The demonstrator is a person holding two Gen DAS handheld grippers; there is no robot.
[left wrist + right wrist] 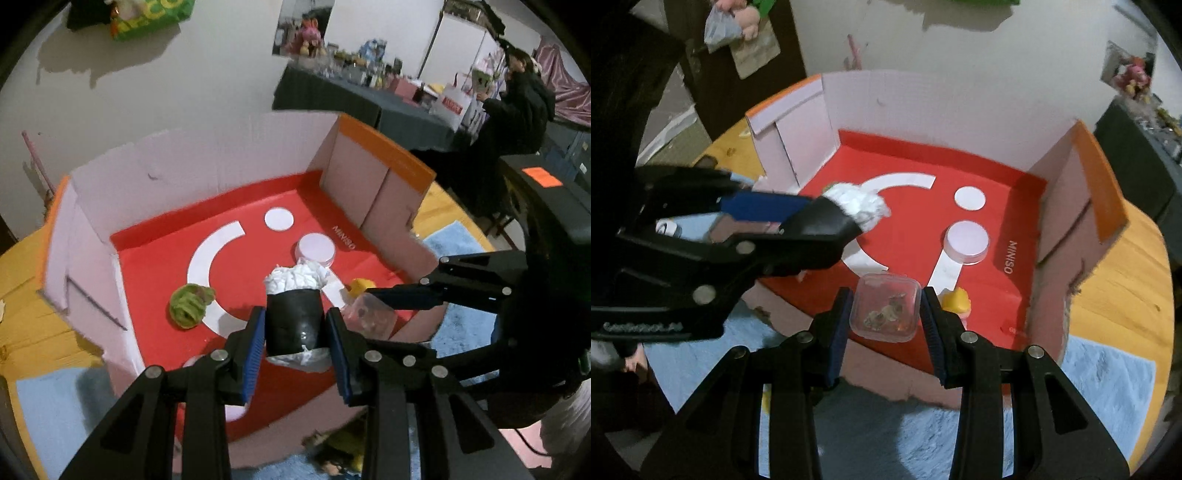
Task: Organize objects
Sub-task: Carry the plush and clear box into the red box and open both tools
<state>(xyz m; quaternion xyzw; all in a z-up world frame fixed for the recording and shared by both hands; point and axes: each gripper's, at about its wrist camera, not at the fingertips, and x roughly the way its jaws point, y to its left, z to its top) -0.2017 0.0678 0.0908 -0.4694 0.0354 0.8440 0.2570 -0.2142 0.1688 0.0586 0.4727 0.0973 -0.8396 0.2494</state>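
- While your left gripper (297,350) fingers hold the black roll with white paper (293,314) upright, it hangs over the red-floored cardboard box (155,258).
- Your right gripper (886,332) fingers clamp the clear plastic container (886,312) above the box's near edge; release downward.

A: How many boxes? B: One cardboard box (207,173) with a red floor; on that floor, one green lump (190,304), one round white-lidded jar (316,251) and one yellow toy (956,301).

A: And above it? B: Two tools; the left tool (295,347) carries one black roll (293,321) stuffed with white paper; the right tool (886,321) carries one clear plastic case (886,312); one bench (1126,288) under it all.
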